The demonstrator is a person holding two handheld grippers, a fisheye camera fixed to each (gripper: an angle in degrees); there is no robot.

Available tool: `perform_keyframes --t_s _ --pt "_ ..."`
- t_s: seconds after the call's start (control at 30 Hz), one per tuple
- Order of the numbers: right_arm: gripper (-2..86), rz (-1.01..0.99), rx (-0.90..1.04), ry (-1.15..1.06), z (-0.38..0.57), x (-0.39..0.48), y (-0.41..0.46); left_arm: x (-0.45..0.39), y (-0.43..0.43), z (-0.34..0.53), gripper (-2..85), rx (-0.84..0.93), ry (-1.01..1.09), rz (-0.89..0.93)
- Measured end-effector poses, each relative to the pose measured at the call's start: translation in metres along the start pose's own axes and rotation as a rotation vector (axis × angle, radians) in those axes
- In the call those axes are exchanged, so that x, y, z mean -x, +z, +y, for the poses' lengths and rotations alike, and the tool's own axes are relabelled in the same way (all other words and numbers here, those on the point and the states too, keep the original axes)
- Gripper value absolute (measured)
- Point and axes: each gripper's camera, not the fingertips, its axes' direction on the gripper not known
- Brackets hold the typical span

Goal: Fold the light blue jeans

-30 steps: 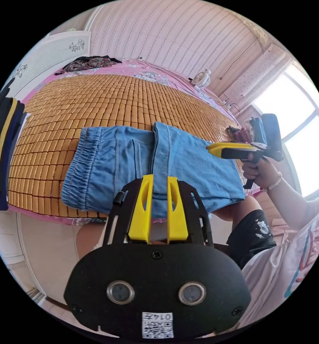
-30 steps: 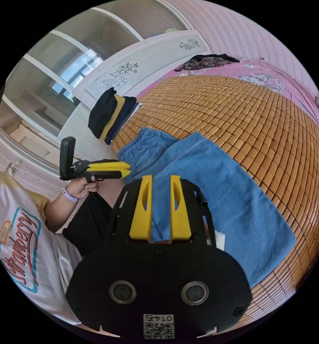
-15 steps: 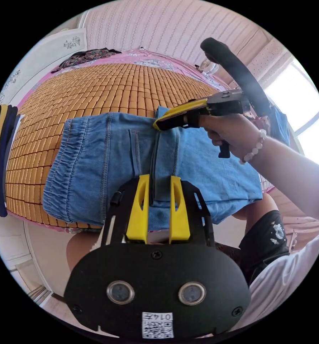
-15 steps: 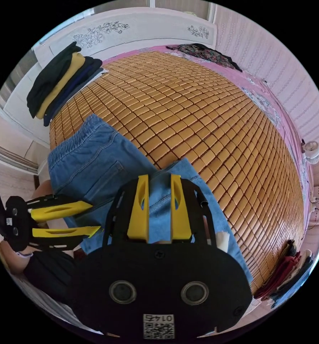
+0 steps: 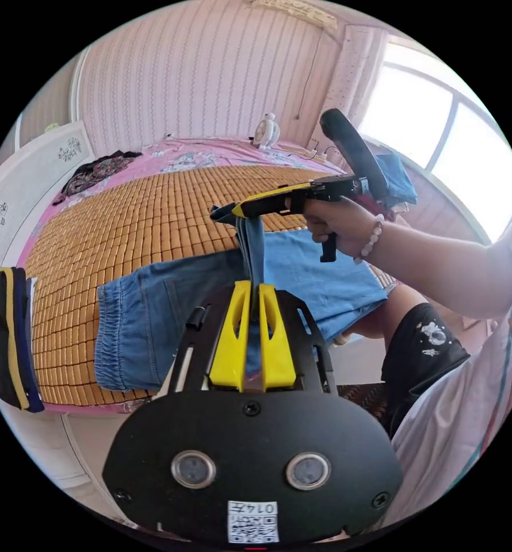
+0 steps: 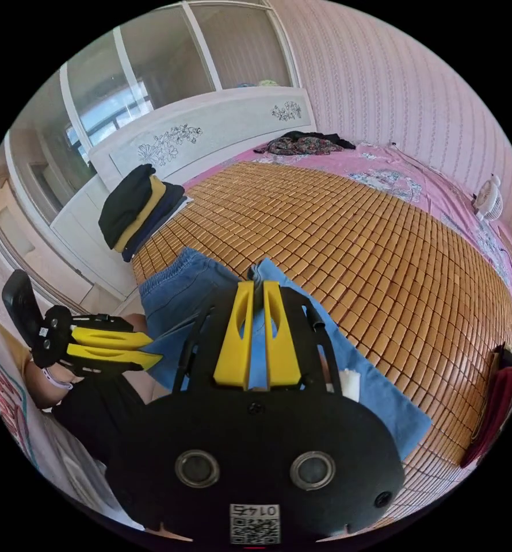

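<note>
Your left gripper (image 5: 253,293) and right gripper (image 6: 257,290) each have their yellow jaws closed to a sliver on a fold of the light blue jeans (image 5: 152,310), which lie along the near edge of the woven bamboo mat (image 5: 135,213) on a bed. In the left gripper view the right gripper (image 5: 224,211) comes in from the side, held in your hand (image 5: 339,221), and the denim runs taut from its tip down into the left gripper's jaws, raised off the mat. In the right gripper view the left gripper (image 6: 149,348) sits low at the side, its two yellow jaws nearly together with denim at their tips.

A coded sticker with printed digits sits on each black gripper body; lettering on your shirt is cut off at the edge and cannot be read.

The jeans are a soft, pale denim with a gathered elastic waistband (image 5: 109,333) and visible seams; the waistband end reaches the mat's near edge and part of the cloth hangs past it over your knees. Beyond the jeans the mat lies open up to a dark patterned garment (image 6: 302,144) near the headboard. A stack of folded dark and yellow clothes (image 6: 138,210) sits at one corner, a small white fan (image 5: 266,131) by the wall, and red clothes (image 6: 500,391) at the mat's other end
</note>
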Motion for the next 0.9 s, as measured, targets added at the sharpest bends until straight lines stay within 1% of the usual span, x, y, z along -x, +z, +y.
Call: perform_keyframes --t_s 0.07,0.13,0.2,0.23,0.3,0.33,0.37,0.4,0.47,0.53,0.6,0.7,0.77,0.8,0.83,0.87,0.9 --pt "2.2 -0.034 -0.107 0.05 0.008 -0.009 -0.04 -0.01 -0.019 -0.003 0.7 -0.074 0.011 0.072" --pt "2.4 -0.097 -0.166 0.12 0.007 -0.012 -0.051 -0.006 -0.033 -0.004 0.7 -0.105 -0.006 0.1" --pt "2.6 -0.158 -0.203 0.124 -0.007 0.0 -0.048 0.006 -0.055 0.0 1.0 -0.12 -0.048 0.064" --pt "2.9 -0.207 -0.212 0.088 -0.022 0.016 -0.04 0.016 -0.077 0.006 1.3 -0.139 -0.078 0.035" --pt "3.6 -0.325 -0.192 0.062 -0.05 0.041 -0.017 0.035 -0.105 0.02 2.1 -0.14 -0.152 -0.038" --pt "4.5 -0.4 -0.178 0.052 -0.066 0.059 0.006 0.051 -0.115 0.031 3.0 -0.106 -0.21 -0.103" --pt "5.8 -0.417 -0.155 0.025 -0.077 0.078 0.034 0.069 -0.118 0.043 4.3 -0.06 -0.282 -0.176" --pt "6.6 -0.401 -0.13 0.021 -0.082 0.085 0.05 0.079 -0.118 0.051 4.8 -0.032 -0.324 -0.211" --pt "7.8 -0.326 -0.001 -0.018 -0.087 0.101 0.105 0.11 -0.117 0.076 5.8 0.035 -0.451 -0.306" --pt "7.9 -0.31 0.038 -0.014 -0.078 0.095 0.111 0.123 -0.115 0.086 5.6 0.054 -0.512 -0.309" --pt "7.4 -0.316 0.001 -0.02 -0.057 0.081 0.096 0.121 -0.113 0.085 4.9 0.053 -0.517 -0.293" --pt "4.8 -0.243 0.016 -0.03 -0.008 0.047 0.066 0.096 -0.098 0.06 2.7 0.03 -0.416 -0.229" --pt "2.8 -0.087 0.107 0.014 0.032 0.019 0.051 0.062 -0.071 0.029 0.2 0.012 -0.297 -0.088" --pt "2.4 -0.051 0.132 0.028 0.04 0.013 0.05 0.052 -0.062 0.021 -0.2 0.015 -0.27 -0.044" --pt "1.6 -0.001 0.179 0.062 0.054 0.003 0.05 0.031 -0.042 0.004 -0.5 0.041 -0.216 0.047" --pt "1.0 -0.002 0.215 0.086 0.062 -0.002 0.055 0.008 -0.021 -0.014 -0.7 0.099 -0.155 0.116" --pt "0.7 -0.017 0.228 0.087 0.063 -0.003 0.059 -0.003 -0.012 -0.023 -0.8 0.124 -0.136 0.128"
